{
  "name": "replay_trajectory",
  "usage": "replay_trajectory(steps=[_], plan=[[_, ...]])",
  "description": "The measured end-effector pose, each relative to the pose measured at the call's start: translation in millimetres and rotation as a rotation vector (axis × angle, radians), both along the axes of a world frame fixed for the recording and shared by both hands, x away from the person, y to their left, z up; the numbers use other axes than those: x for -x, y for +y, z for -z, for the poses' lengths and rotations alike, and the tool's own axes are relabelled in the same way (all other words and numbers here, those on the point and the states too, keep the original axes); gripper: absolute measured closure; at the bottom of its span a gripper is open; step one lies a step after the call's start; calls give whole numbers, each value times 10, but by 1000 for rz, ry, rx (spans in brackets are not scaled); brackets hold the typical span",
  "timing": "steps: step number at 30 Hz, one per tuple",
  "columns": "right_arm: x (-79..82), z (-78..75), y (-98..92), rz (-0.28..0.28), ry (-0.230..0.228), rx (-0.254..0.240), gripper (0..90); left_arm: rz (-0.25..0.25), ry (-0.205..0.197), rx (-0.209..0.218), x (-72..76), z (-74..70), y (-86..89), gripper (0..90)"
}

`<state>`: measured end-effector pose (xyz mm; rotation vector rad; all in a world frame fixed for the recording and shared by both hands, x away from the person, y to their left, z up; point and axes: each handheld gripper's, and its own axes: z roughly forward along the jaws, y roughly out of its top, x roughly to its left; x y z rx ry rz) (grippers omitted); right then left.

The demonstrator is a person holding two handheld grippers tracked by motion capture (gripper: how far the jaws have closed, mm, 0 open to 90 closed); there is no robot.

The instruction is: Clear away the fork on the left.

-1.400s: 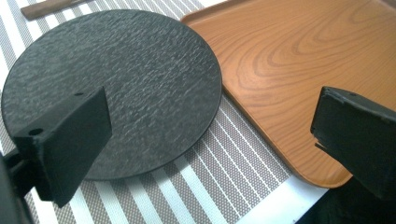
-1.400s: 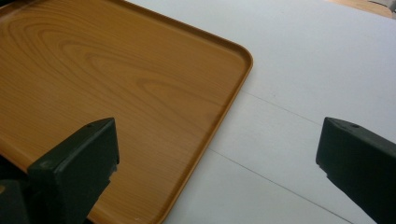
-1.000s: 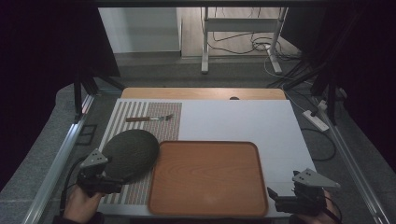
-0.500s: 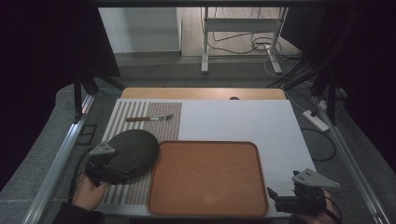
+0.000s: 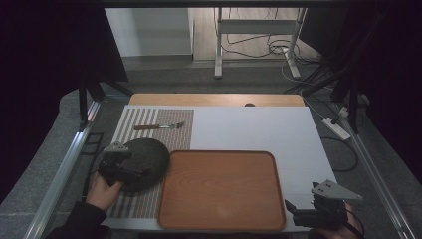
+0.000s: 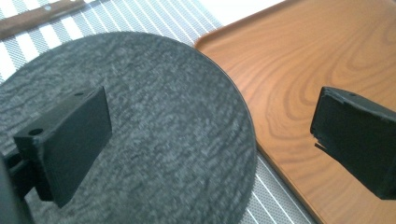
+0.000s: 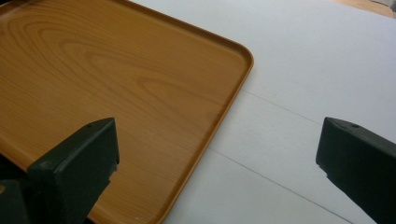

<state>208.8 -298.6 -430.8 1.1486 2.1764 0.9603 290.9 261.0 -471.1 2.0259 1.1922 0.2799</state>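
Observation:
A dark round plate (image 5: pixel 149 152) lies on the striped placemat (image 5: pixel 134 119) at the left, its edge against a wooden tray (image 5: pixel 221 189). My left gripper (image 5: pixel 139 173) hovers over the plate's near part. In the left gripper view its jaws stand wide open, with the plate (image 6: pixel 154 126) between and below them and the tray (image 6: pixel 299 70) to the right. My right gripper (image 5: pixel 293 213) sits at the tray's front right corner. It is open too, with the tray's rim (image 7: pixel 233 93) and the white table top (image 7: pixel 317 70) showing between its jaws.
A utensil with a wooden handle (image 5: pixel 158 126) lies on the placemat behind the plate. The white table top (image 5: pixel 259 127) stretches behind the tray. Metal rails run along both table sides, and cables and a stand are on the floor beyond.
My left gripper has moved forward, from the plate's near edge to over the plate. The plate, the tray and the right gripper have stayed where they were.

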Motion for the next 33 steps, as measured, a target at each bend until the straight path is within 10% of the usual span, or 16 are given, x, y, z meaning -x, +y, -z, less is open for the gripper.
replay_trajectory(steps=[16,33], plan=[[-3,1,1,-1,3,1,0,-26,24,19,-409,75,22,0],[-5,3,0,-2,4,0,0,-36,45,-58,-801,128,-33,1]])
